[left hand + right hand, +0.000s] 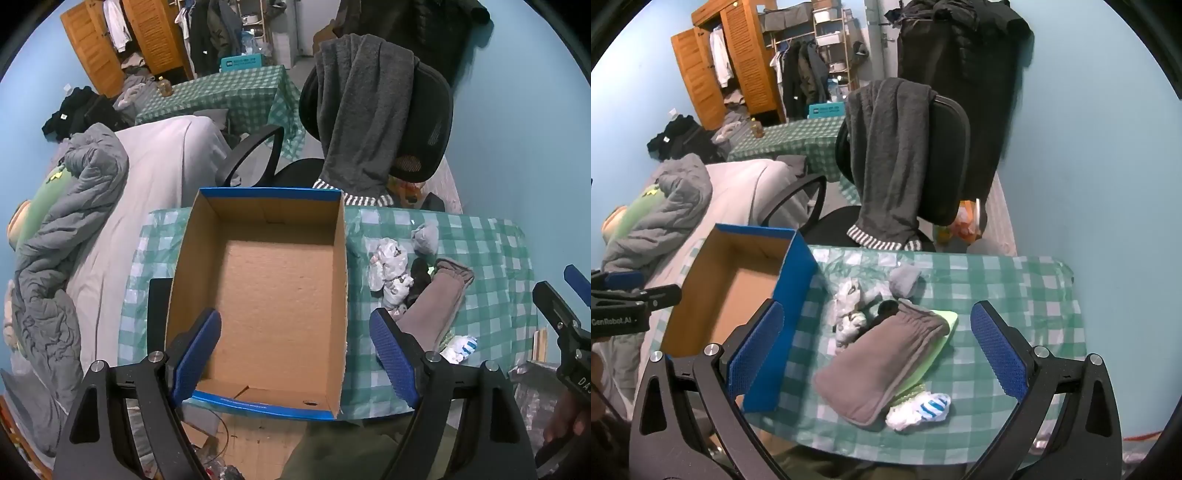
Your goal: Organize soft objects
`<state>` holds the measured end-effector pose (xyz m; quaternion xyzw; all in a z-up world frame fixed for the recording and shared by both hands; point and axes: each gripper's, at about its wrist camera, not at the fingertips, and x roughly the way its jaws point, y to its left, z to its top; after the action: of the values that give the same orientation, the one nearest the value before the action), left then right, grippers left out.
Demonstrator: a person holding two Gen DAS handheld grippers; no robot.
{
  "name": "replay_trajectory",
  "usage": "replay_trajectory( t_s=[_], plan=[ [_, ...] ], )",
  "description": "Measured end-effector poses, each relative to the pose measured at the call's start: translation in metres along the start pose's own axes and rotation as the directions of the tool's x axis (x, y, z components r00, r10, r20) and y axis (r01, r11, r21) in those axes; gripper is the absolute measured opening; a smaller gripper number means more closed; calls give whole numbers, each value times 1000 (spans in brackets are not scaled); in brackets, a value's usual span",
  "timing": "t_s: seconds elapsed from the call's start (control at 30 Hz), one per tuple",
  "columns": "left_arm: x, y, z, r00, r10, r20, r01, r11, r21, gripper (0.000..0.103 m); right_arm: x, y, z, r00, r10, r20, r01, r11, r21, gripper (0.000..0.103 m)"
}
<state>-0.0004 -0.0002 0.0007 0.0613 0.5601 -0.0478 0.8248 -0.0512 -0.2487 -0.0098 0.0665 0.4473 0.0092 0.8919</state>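
Green-and-white checked cloth covers the table [1015, 295] in front of me, with pale blue walls behind and an office chair [945, 158] draped in a dark grey garment [886, 155] with striped cuffs.

On the cloth to the right of the cardboard box [258, 288] lies a small heap of soft things. Largest is a flat taupe fleece pouch [882, 365] with a gathered end, resting on a light green cloth [945, 325] that peeks out along its far edge. Touching its near corner is a white sock with blue stripes [923, 406]. Beyond it sit crumpled white-and-grey socks [849, 310], a rolled grey sock [905, 282] and something small and black [886, 308] that I cannot identify.

The box is brown inside, blue outside and along its rim, and holds nothing.

My left gripper [295, 350] hovers over the box with its blue-padded fingers spread wide, gripping nothing. My right gripper [879, 354] hangs above the pouch, jaws likewise spread and empty.

Readable writing: "GenRobot.AI" on the left gripper's body in the right wrist view. In the left wrist view the right gripper shows letters cut off at the frame edge. A teal crate [827, 109] on the far table carries a label too small to read.
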Motion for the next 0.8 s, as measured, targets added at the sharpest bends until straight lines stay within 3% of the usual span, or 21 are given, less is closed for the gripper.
replay_trajectory(
  t_s=[0.43,0.8],
  plan=[
    [-4,-5,12,1000,-26,2,26,1000,-4,84,2,1,-3,1000,5,-7,-5,1000,4,101],
    [-4,-5,4,999,-40,20,40,999,-5,84,2,4,-7,1000,11,-10,-11,1000,10,101]
  ],
)
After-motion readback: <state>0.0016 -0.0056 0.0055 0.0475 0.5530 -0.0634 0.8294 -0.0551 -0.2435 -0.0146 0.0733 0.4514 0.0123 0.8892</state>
